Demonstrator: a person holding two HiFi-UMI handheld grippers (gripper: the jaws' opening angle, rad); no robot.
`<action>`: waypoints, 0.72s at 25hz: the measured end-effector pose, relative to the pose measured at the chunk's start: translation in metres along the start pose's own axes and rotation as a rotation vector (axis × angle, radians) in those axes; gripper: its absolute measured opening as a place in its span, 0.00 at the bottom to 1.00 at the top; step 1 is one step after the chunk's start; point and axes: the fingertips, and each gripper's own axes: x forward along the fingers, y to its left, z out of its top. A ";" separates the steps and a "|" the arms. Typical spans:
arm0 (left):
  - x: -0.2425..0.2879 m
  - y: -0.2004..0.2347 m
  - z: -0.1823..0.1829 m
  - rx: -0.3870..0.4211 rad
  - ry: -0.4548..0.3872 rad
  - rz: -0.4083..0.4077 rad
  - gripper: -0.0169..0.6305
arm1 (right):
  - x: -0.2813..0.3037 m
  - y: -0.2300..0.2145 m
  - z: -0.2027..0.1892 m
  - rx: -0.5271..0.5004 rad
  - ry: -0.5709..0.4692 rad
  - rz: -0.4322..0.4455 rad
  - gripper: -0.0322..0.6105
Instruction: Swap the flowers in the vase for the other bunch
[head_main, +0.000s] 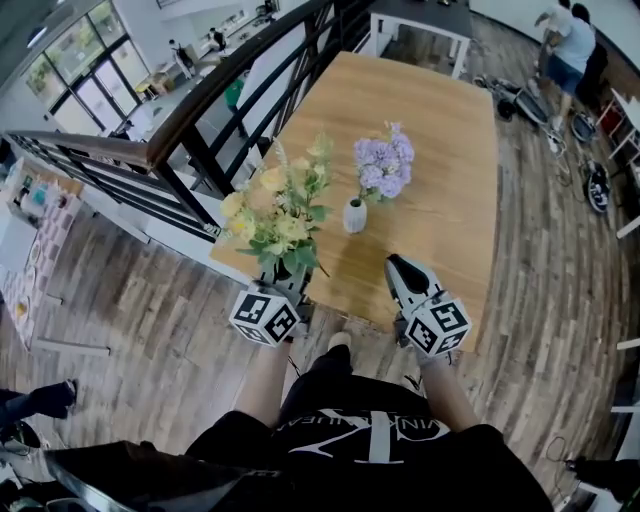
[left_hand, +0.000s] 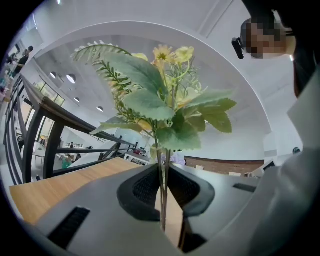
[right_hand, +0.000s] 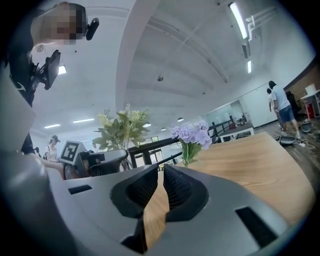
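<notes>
A small white vase (head_main: 355, 216) stands on the wooden table (head_main: 450, 150) and holds purple flowers (head_main: 384, 164), which also show in the right gripper view as purple flowers (right_hand: 191, 134). My left gripper (head_main: 291, 284) is shut on the thin stems of a yellow bunch (head_main: 277, 215) with green leaves, upright over the table's near left edge; the yellow bunch (left_hand: 165, 102) fills the left gripper view. My right gripper (head_main: 402, 272) is shut with nothing in it, at the near edge right of the vase. In the right gripper view its jaws (right_hand: 161, 186) meet.
A dark stair railing (head_main: 200, 110) runs along the table's left side. Another table (head_main: 420, 20) stands at the far end. People (head_main: 570, 45) stand at the far right among items on the wood floor.
</notes>
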 end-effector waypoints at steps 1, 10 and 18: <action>-0.005 -0.004 -0.001 0.001 0.000 0.000 0.09 | -0.004 0.003 -0.001 -0.001 -0.002 0.002 0.14; -0.051 -0.037 -0.006 0.005 -0.001 -0.015 0.09 | -0.045 0.033 -0.010 0.008 -0.032 -0.002 0.14; -0.100 -0.075 -0.016 0.007 0.010 -0.026 0.09 | -0.093 0.058 -0.025 0.036 -0.050 -0.019 0.14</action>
